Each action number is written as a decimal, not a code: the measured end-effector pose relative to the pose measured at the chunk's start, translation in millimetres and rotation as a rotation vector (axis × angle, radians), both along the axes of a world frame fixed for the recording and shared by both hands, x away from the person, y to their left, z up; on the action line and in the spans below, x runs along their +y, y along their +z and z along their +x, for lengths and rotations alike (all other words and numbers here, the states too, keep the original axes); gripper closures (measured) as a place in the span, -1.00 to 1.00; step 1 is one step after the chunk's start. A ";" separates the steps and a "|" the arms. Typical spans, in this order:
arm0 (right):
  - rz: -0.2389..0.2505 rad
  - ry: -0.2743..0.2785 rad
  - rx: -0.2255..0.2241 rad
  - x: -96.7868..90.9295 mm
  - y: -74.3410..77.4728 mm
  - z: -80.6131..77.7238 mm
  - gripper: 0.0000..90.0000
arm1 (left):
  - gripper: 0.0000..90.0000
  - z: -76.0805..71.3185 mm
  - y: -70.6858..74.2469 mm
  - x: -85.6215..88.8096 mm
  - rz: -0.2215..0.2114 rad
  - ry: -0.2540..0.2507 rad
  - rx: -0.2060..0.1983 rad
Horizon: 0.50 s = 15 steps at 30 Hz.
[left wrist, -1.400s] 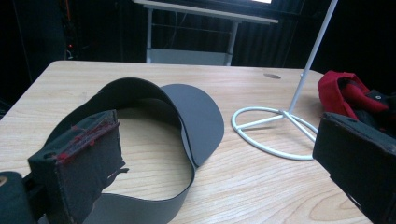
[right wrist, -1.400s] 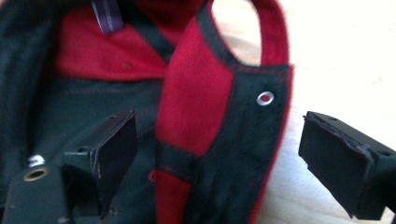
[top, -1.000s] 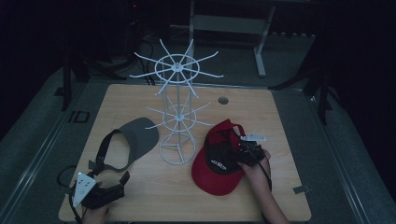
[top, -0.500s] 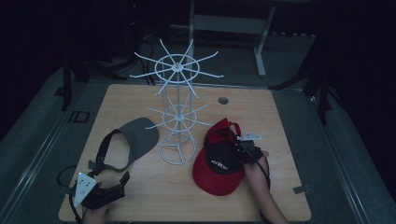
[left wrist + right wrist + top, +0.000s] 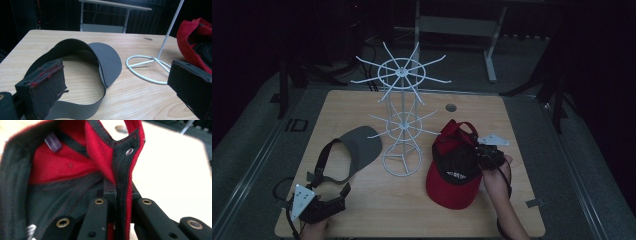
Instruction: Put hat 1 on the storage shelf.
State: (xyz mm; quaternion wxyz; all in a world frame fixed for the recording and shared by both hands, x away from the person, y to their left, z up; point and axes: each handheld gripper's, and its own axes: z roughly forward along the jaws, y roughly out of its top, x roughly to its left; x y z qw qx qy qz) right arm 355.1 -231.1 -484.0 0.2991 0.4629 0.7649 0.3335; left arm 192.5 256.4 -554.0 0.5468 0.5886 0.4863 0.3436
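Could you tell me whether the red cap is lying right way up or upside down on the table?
Upside down: the red cap shows its dark inner lining and sweatband facing up, with the right gripper pinching its rim.

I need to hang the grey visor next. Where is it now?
The grey visor lies flat on the table's left side in the high view, just left of the white rack's base, ahead of the left gripper.
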 end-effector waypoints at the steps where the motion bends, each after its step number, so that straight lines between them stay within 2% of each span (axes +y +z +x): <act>1: 0.006 0.000 -0.011 -1.3 5.1 -1.4 0.88 | -0.96 -0.2 0.3 0.0 0.006 0.002 -0.001; 9: 0.045 -0.004 -0.091 -10.8 42.5 -13.4 0.88 | -0.96 -1.2 1.7 -0.8 0.026 0.023 -0.013; 15: 0.061 0.010 -0.156 -14.7 69.6 -26.9 0.88 | -0.96 -0.7 2.4 -1.9 0.020 0.004 -0.013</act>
